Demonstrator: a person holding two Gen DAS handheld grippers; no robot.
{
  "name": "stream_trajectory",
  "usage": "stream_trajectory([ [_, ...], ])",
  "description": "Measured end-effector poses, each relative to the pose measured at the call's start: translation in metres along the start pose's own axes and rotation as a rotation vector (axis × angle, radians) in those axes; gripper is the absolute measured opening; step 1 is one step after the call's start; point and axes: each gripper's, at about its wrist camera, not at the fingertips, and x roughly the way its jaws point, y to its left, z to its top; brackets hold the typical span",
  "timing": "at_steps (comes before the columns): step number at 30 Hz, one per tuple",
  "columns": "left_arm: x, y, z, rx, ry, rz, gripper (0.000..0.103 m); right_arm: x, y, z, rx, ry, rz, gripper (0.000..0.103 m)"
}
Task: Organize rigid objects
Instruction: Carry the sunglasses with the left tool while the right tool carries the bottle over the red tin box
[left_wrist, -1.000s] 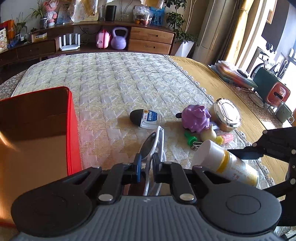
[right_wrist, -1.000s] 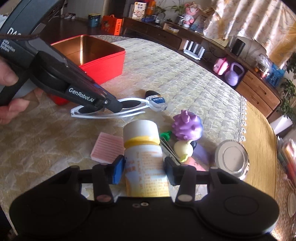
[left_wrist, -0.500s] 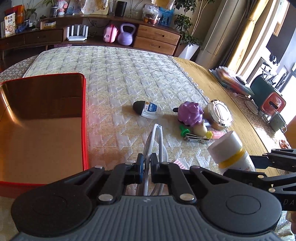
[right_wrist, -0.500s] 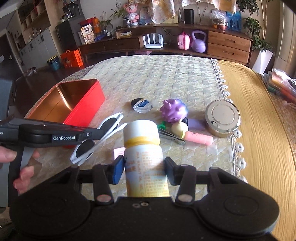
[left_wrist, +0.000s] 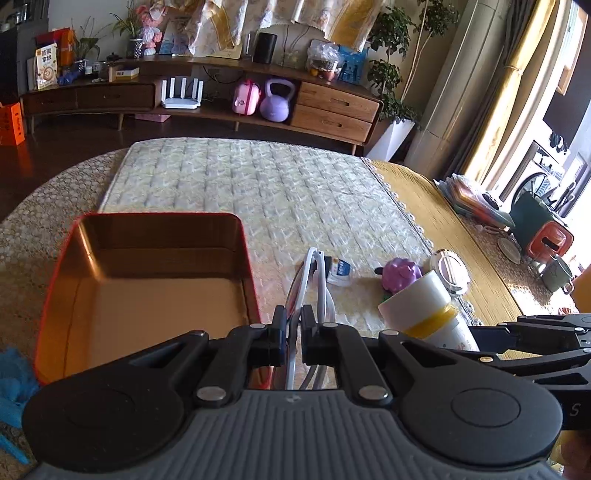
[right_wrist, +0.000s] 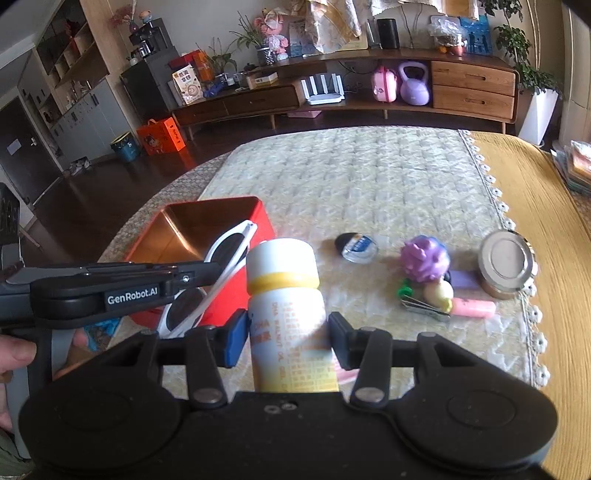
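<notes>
Fingers of the left gripper (left_wrist: 293, 325) pinch white sunglasses (left_wrist: 314, 273); right gripper (right_wrist: 286, 338) fingers clamp a white bottle (right_wrist: 286, 295) between them.

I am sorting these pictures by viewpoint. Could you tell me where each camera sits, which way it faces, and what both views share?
Left wrist view: sits on the left hand-held gripper, looking forward and down over the table at the red box; its fingers pinch white sunglasses.
Right wrist view: sits on the right hand-held gripper, facing the same way; its fingers clamp a white bottle; a person's hand shows at the left edge.
Shared: red box, sunglasses, bottle, purple toy, round tin, far sideboard.
</notes>
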Motion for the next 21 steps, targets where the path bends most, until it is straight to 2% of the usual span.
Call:
stream_trajectory([
  [9,-0.001,0.056,0.021,-0.025,-0.034,0.127,0.007,0.036,0.044,0.034,-0.017,0.001,0.035,0.046],
  [15,0.017,0.094,0.026,-0.038,-0.014,0.219,0.007,0.071,0.07,0.054,-0.021,0.013,0.05,0.046],
  [21,0.038,0.123,0.036,-0.045,0.021,0.27,0.007,0.104,0.091,0.069,-0.039,0.029,0.019,0.046],
])
